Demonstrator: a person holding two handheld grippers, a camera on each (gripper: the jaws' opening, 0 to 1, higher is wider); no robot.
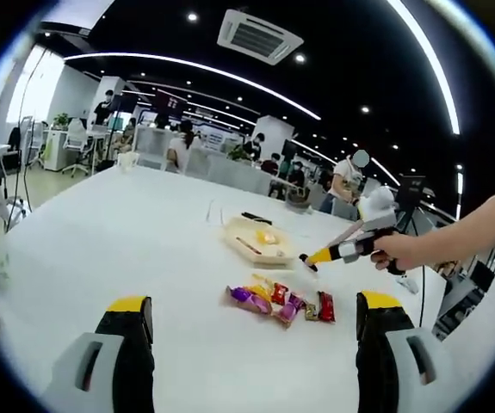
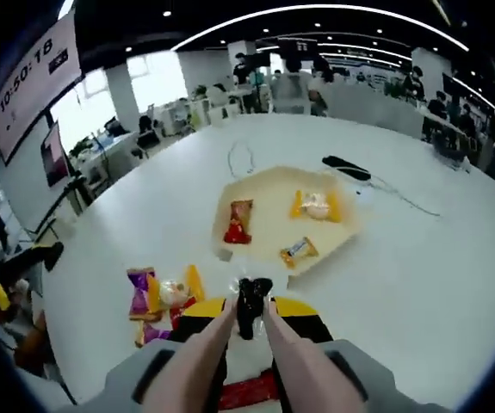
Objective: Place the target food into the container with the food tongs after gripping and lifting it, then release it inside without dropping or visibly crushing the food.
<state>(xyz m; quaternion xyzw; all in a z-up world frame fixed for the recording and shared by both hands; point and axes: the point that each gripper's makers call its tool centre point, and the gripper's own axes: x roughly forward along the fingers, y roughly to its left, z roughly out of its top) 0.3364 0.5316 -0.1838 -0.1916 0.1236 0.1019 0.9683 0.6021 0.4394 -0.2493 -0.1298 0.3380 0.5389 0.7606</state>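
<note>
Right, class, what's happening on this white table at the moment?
A person holds a gripper in each hand. The right gripper is clamped on pink food tongs, tips together over the wrapped snacks piled on the table. The left gripper waits open. The tray already holds three snacks.

You're in a big open office w/ a black ceiling (image 1: 342, 77). Long curved light strips (image 1: 204, 73) run across it, plus small round spot lights & a square air vent (image 1: 258, 36). Bright windows (image 2: 157, 82) sit on the far side. Your big white table (image 1: 126, 249) is in front; desks, chairs & people sit behind it. A wall screen (image 2: 36, 73) shows numbers.
</note>
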